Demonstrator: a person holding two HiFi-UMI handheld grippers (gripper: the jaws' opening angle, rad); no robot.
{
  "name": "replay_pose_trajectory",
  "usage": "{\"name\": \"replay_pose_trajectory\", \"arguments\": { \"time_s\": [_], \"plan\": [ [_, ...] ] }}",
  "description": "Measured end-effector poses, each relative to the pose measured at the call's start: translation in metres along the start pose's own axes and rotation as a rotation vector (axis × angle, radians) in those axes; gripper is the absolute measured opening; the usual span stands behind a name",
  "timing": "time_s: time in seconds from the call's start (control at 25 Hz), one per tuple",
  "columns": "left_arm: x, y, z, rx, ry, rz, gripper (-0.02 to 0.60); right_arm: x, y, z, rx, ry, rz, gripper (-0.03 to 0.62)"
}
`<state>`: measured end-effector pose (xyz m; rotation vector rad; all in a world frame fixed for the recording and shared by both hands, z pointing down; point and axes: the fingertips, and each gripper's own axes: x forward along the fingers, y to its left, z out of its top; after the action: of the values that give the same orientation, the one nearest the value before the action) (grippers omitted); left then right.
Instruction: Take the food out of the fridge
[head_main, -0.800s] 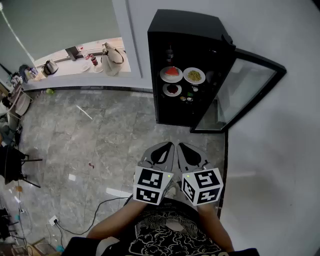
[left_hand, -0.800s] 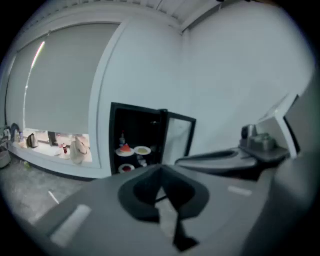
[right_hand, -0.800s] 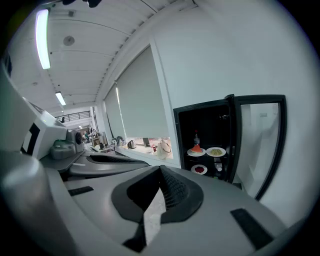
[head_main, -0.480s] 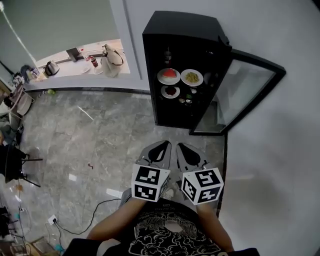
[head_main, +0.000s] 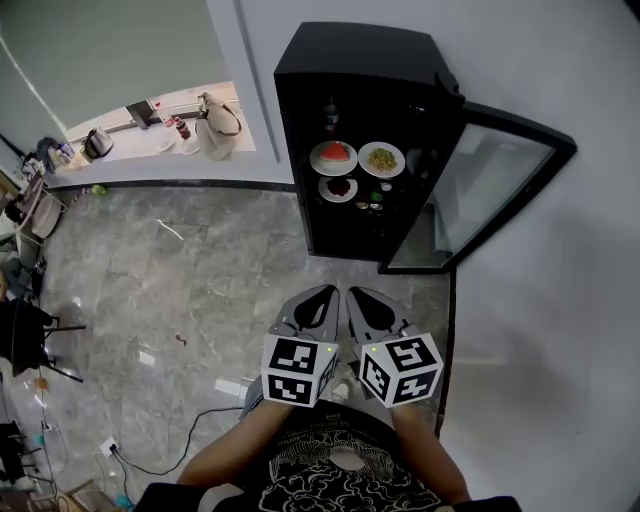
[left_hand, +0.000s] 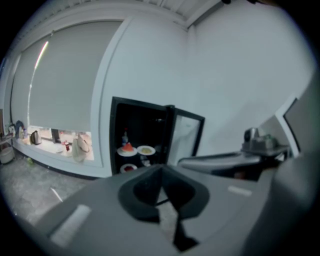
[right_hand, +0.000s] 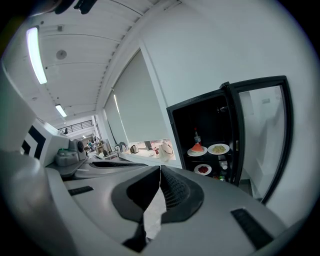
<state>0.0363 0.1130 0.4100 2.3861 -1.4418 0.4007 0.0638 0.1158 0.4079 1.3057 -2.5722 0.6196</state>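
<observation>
A small black fridge (head_main: 370, 70) stands against the white wall with its glass door (head_main: 495, 185) swung open to the right. On its upper shelf sit a plate of red food (head_main: 333, 156) and a plate of yellow food (head_main: 381, 159); a smaller plate of dark red food (head_main: 338, 187) sits below, by some small jars. Both grippers are held side by side in front of me, well short of the fridge. My left gripper (head_main: 325, 293) and right gripper (head_main: 355, 293) are shut with nothing in them. The plates (left_hand: 135, 150) (right_hand: 207, 149) show in both gripper views.
A low window ledge (head_main: 150, 125) at the left carries a kettle, a bag and bottles. A cable (head_main: 190, 440) runs over the grey marble floor (head_main: 180, 290) at the lower left. A dark chair (head_main: 25, 325) stands at the far left.
The fridge has shifted slightly left in the head view and the view has turned a little. Both grippers stay shut and side by side.
</observation>
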Motion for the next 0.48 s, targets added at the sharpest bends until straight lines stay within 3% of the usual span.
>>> {"name": "replay_pose_trajectory", "arguments": {
  "time_s": [0.48],
  "plan": [
    [0.080,0.078,0.025,-0.001,0.020,-0.034,0.000,0.108,-0.039,0.029,0.099,0.005,-0.032,0.002]
  ]
}}
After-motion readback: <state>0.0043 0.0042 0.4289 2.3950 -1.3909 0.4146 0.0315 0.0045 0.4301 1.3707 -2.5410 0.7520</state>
